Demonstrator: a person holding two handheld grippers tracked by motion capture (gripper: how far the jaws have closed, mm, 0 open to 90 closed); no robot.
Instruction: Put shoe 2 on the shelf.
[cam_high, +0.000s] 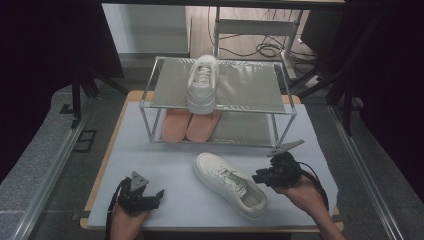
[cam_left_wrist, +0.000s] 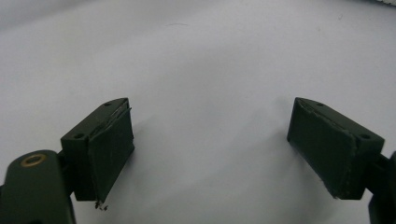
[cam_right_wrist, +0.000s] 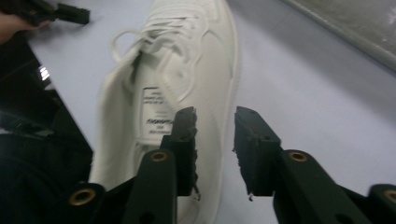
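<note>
A white sneaker (cam_high: 230, 185) lies on the white mat, toe toward the rack and heel toward the front edge. My right gripper (cam_high: 256, 176) hovers just right of its heel end; in the right gripper view the jaws (cam_right_wrist: 215, 116) stand a little apart with nothing between them, over the sneaker's (cam_right_wrist: 187, 70) side. My left gripper (cam_high: 160, 195) rests low at the front left, pointing toward the sneaker. Its jaws (cam_left_wrist: 210, 121) are spread wide over bare mat. A second white sneaker (cam_high: 202, 82) stands on the rack's top shelf.
A two-shelf metal rack (cam_high: 250, 85) stands at the back of the table. A pair of pink shoes (cam_high: 190, 125) sits on its lower shelf. The white mat (cam_high: 150, 155) covers the table between rack and front edge. Cables lie on the floor beyond.
</note>
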